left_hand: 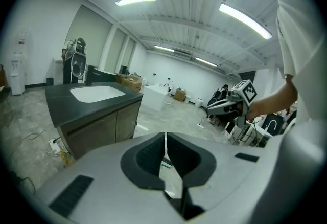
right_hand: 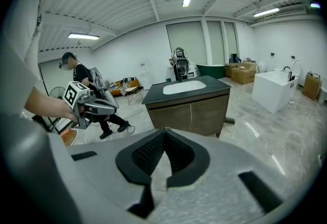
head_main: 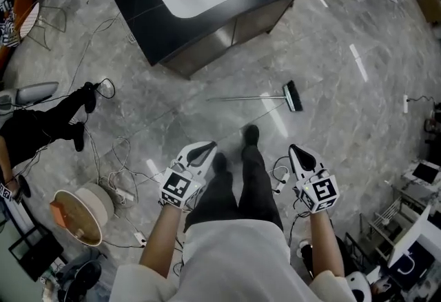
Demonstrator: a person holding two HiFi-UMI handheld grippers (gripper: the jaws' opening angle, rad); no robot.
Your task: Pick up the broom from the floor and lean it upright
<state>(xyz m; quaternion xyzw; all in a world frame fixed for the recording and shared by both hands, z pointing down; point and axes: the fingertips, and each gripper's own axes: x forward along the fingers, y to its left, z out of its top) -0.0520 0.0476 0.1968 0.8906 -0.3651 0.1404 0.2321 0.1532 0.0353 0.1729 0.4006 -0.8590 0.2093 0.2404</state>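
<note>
None of the task is done: broom (head_main: 262,96) lies flat on the floor (head_main: 331,121), centre frame, untouched. Left gripper (head_main: 205,147) and right gripper (head_main: 295,150) hover short of it, fingers closed and empty.

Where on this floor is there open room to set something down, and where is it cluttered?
The widest bare floor lies right of the broom. A smaller bare strip runs between the broom and the sink cabinet. The left is crowded: loose cables, a power strip and a person's legs. Racks fill the lower right corner.
</note>
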